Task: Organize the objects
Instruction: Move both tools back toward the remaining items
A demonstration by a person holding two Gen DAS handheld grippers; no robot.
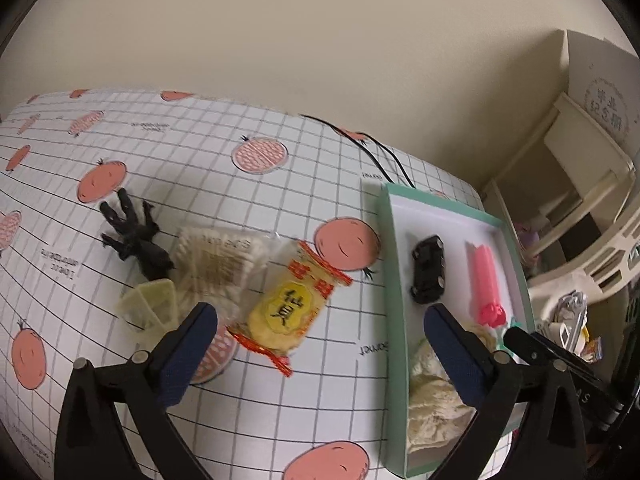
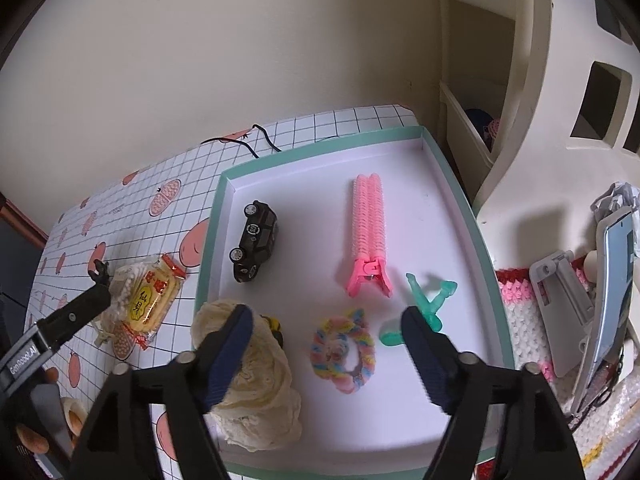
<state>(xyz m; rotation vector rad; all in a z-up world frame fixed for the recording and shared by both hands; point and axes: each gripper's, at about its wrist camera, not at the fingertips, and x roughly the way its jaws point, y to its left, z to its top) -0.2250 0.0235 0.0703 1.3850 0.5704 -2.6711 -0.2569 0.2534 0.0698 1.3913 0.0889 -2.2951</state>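
Blue-padded fingers of the right gripper stand wide apart and hold nothing, hanging over the near part of the teal-rimmed tray; between them on the white floor lies a rainbow scrunchie. Under the left finger sits a crumpled cream cloth, with a small yellow and black thing half hidden at its far edge, too covered to name. Beside the right finger lies a translucent green figure, and just beyond it a pink hair clip points toward the wall. A black toy car rests on its side in the tray's far left corner, apart from the clip. Over the checked tablecloth with its orange fruit print, the left gripper is likewise spread wide and empty, above a yellow snack packet with red ends. That packet overlaps a clear bag of cotton swabs, which touches a pale yellow plastic piece and a black toy figure. All four lie outside the tray, left of it. A black cable trails off the far table edge by the cream wall.
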